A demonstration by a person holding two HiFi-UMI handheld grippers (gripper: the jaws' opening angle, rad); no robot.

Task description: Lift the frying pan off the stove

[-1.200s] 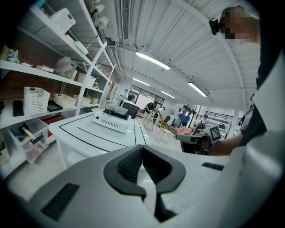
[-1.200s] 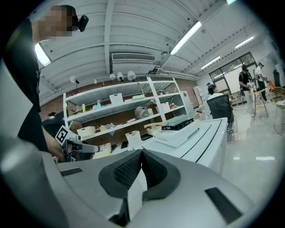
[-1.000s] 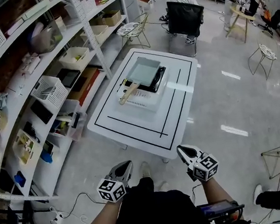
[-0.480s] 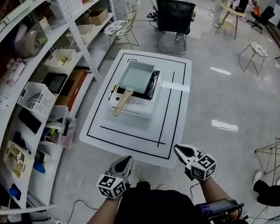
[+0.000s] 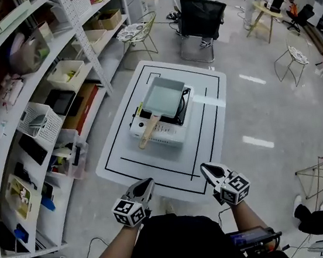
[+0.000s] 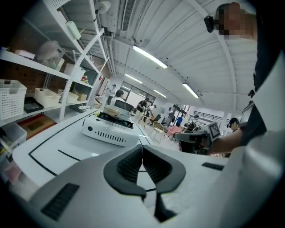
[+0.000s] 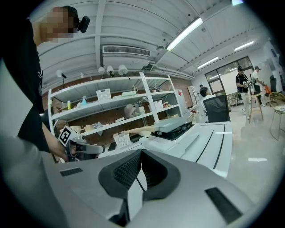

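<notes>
A rectangular grey-green frying pan (image 5: 166, 93) with a wooden handle (image 5: 148, 132) sits on a white portable stove (image 5: 163, 132) in the middle of a white table (image 5: 124, 160) marked with black lines. My left gripper (image 5: 145, 187) and right gripper (image 5: 210, 173) hang side by side at the table's near edge, both shut and empty, well short of the stove. The left gripper view looks across the tabletop past shut jaws (image 6: 142, 149) to the stove (image 6: 107, 132). Beyond the shut right jaws (image 7: 141, 153), the pan (image 7: 173, 123) shows on the stove in the right gripper view.
A long white shelf unit (image 5: 40, 106) with baskets and boxes runs along the left of the table. A black office chair (image 5: 200, 17) and a wire chair (image 5: 140, 32) stand beyond the table. People work at desks far behind.
The table with stove and pan has come closer to both grippers in the head view. The grippers keep their pose, still shut.
</notes>
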